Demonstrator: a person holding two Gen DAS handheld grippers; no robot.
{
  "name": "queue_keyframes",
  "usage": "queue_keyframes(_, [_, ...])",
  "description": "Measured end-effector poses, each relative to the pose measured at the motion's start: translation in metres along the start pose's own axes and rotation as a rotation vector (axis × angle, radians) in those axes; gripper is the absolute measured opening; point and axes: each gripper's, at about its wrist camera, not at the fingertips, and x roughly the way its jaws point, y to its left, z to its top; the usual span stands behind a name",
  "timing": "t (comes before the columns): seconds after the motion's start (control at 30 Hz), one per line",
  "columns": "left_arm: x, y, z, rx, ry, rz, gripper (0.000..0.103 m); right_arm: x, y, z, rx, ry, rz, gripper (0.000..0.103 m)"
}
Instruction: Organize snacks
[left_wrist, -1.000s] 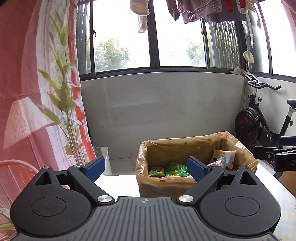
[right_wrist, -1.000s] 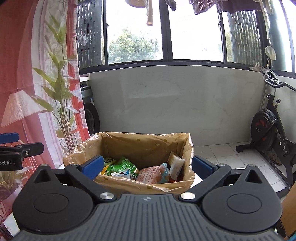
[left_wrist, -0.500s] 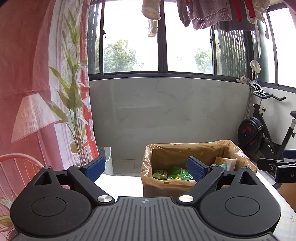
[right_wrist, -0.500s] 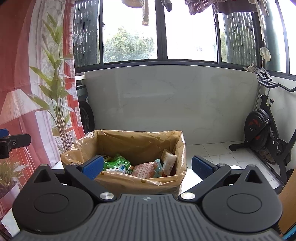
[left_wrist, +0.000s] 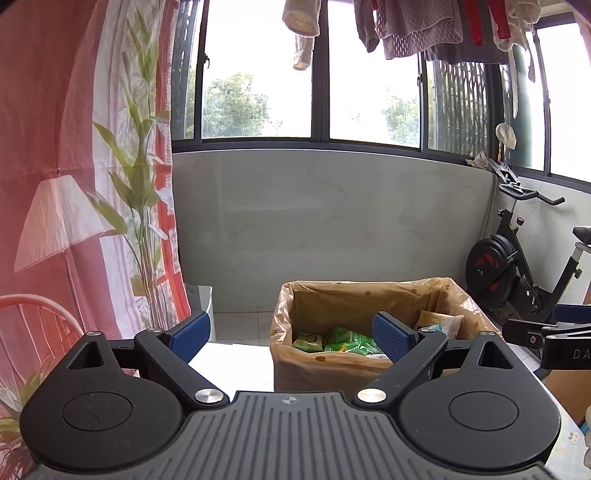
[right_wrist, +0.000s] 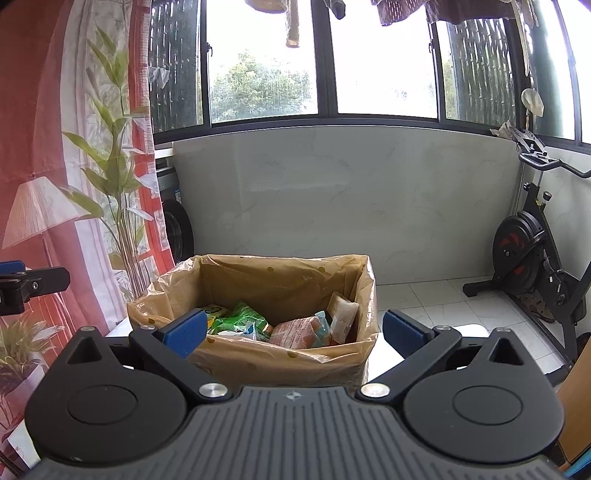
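A box lined with a brown plastic bag (left_wrist: 332, 363) (right_wrist: 280, 360) stands on the white table ahead of both grippers. Inside lie green snack packets (left_wrist: 345, 341) (right_wrist: 243, 319), an orange-brown packet (right_wrist: 295, 330) and a pale cracker packet (right_wrist: 343, 314) (left_wrist: 437, 321) leaning on the right wall. My left gripper (left_wrist: 291, 336) is open and holds nothing, back from the box's near left corner. My right gripper (right_wrist: 293, 330) is open too, empty, facing the box's front wall. Each gripper shows at the edge of the other's view.
A white table (left_wrist: 232, 363) carries the box. A red curtain with a printed plant (left_wrist: 74, 184) hangs at the left. An exercise bike (right_wrist: 535, 258) stands on the floor at the right. A white bin (left_wrist: 201, 299) sits beyond the table. Laundry hangs over the windows.
Both grippers have drawn back and up from the box, which now looks smaller and farther. Both stay open and empty.
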Motion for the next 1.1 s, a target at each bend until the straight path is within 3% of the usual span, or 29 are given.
queue_keyframes(0.43, [-0.0001,-0.0015,-0.0036,-0.013,0.018,-0.029,0.096,-0.0018,0.0023,-0.0026,0.000,0.010,0.023,0.103])
queue_keyframes(1.1, [-0.0005,-0.0011,-0.0022,-0.020,0.030,-0.011,0.096,-0.0025,-0.0005,-0.0036,0.005,0.013,0.021,0.103])
